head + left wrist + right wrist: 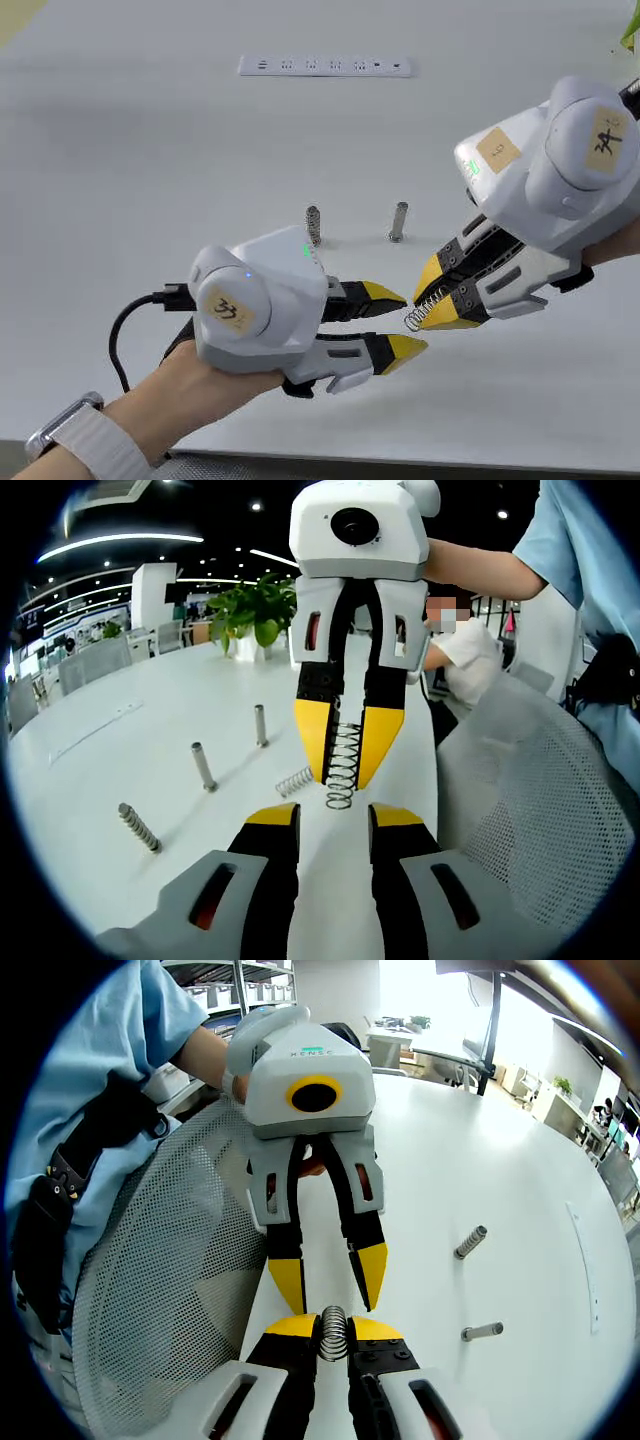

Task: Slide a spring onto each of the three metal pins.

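Two pins in head view: a sprung pin (313, 225), already sleeved, and a bare pin (398, 221) beside it. The right gripper (440, 303) pinches a spring (424, 311) lengthwise, one end poking past its tips. The left gripper (400, 321) is spread, facing it, apart.

Left gripper view: a third pin (260, 725), also bare. A loose spring (293, 780) lies on the table (120, 740).

Right gripper view: the coil sits clamped between its own jaws.

Judgement: tip the jaws downward, centre the free end over a bare pin (upright, no slant), then lower before easing the pinch.
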